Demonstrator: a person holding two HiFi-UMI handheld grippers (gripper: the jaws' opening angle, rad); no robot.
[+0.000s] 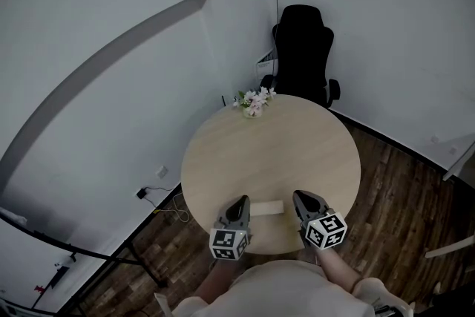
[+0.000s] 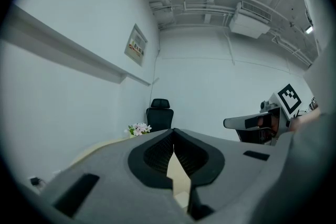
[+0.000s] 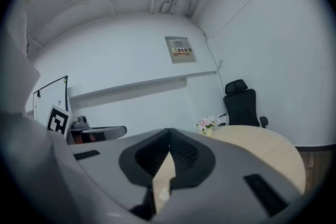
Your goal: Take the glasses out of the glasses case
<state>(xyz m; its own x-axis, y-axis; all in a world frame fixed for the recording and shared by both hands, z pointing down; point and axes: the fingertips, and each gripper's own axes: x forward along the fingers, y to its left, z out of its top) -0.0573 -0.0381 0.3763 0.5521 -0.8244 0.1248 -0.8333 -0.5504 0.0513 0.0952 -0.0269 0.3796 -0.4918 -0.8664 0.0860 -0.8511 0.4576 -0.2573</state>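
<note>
Your left gripper [image 1: 240,203] and right gripper [image 1: 301,197] both have their jaws pressed together on nothing. The pale glasses case [image 1: 269,208] lies on the table [image 1: 297,152] between them, probably flanked this way so you can open it.
</note>
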